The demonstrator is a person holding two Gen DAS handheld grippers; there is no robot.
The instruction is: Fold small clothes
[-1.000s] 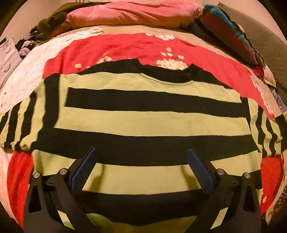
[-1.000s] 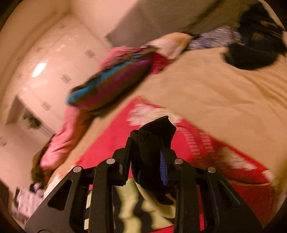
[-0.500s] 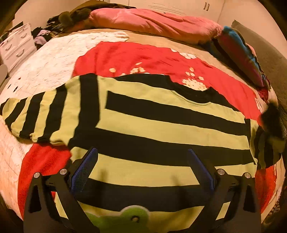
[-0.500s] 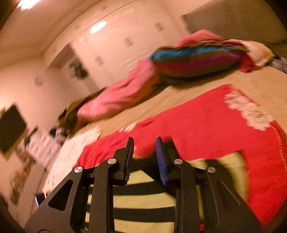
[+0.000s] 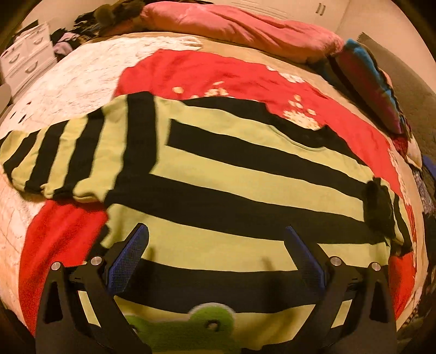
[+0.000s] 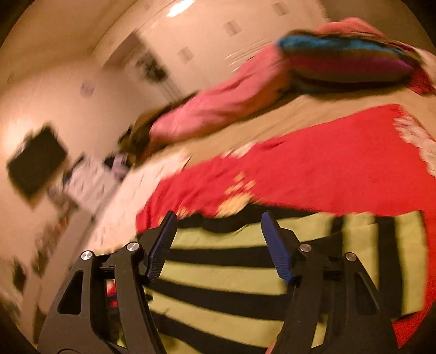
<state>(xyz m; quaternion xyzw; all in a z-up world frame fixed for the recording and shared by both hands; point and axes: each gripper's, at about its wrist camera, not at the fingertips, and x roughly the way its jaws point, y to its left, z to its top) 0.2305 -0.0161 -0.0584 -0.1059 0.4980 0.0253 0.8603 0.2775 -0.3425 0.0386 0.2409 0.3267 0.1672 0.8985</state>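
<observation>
A yellow-green and black striped sweater [image 5: 218, 190] lies flat on a red blanket [image 5: 218, 73] on the bed. Its left sleeve [image 5: 54, 155] is spread out to the left. Its right sleeve [image 5: 381, 209] is folded in onto the body, with the black cuff on top. My left gripper [image 5: 216, 239] is open and empty above the sweater's lower part, near a green patch [image 5: 209, 324] at the hem. My right gripper [image 6: 216, 226] is open and empty above the sweater [image 6: 231, 266] near its black collar; the folded sleeve [image 6: 381, 245] lies at its right.
A pink duvet [image 5: 239, 24] and a striped multicoloured pillow [image 5: 373, 84] lie at the head of the bed. A white dresser [image 5: 27, 54] stands at far left. A white bedcover [image 5: 68, 81] lies left of the blanket. A grey headboard [image 5: 403, 73] is at right.
My right gripper carried the right sleeve's cuff over onto the sweater's body and let go; its jaws opened. The left view shifted right to left, bringing the left sleeve into view.
</observation>
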